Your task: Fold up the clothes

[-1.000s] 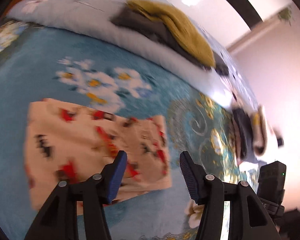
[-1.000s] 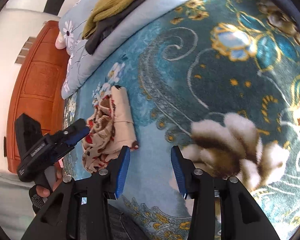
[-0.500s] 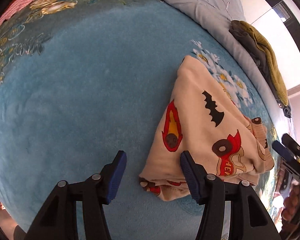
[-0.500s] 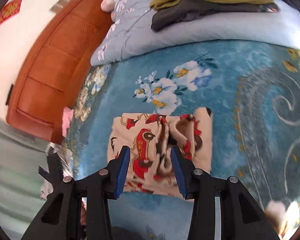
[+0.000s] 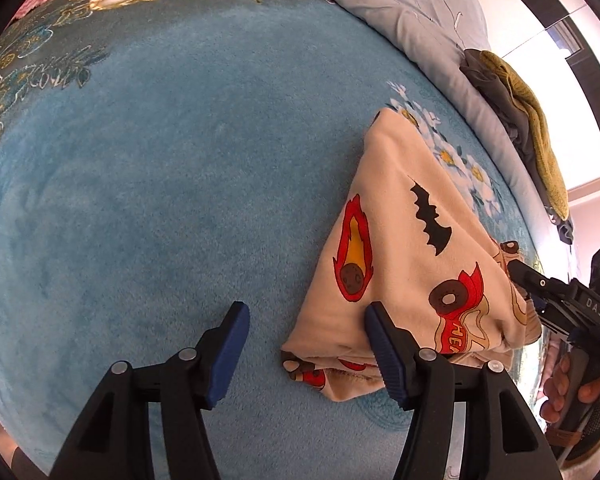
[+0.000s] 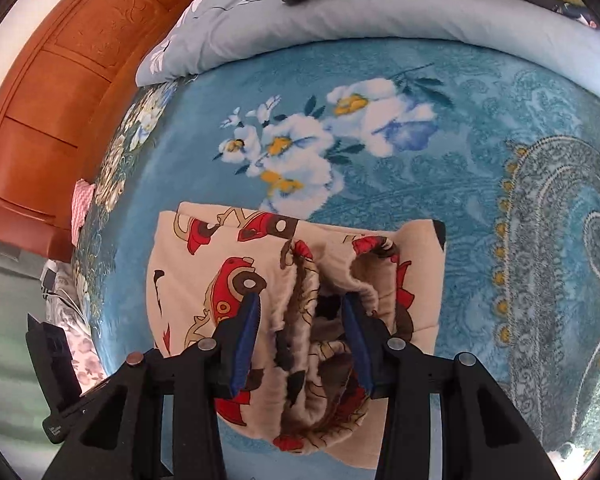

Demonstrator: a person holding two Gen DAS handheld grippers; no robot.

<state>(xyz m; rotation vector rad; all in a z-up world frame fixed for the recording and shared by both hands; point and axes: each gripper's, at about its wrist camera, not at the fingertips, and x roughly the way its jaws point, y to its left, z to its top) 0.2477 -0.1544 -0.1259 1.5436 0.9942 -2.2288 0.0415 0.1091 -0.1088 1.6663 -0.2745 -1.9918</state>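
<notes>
A cream garment [image 5: 412, 264] printed with red cars, fireballs and black bats lies folded on the blue floral blanket [image 5: 160, 180]. My left gripper [image 5: 305, 320] points down at its near left corner. The jaws are opening, the corner lies between them, and the right finger [image 5: 384, 344] stands in front of the cloth without pinching it. In the right wrist view my right gripper [image 6: 300, 312] hovers open over the bunched, rumpled middle of the garment [image 6: 204, 256], its fingers straddling the folds. The right gripper [image 5: 540, 284] also shows at the garment's far side, held by a hand.
A grey-blue floral duvet [image 6: 340, 16] runs along the far side, with folded grey and mustard clothes [image 5: 528, 120] on top. A wooden headboard [image 6: 60, 80] is at the left. A pink cloth [image 6: 80, 204] sits at the bed's edge. Bare blanket stretches left of the garment.
Both grippers have swung in and down onto the garment. The left one now stands at its near corner. The right one has moved closer over the bunched middle.
</notes>
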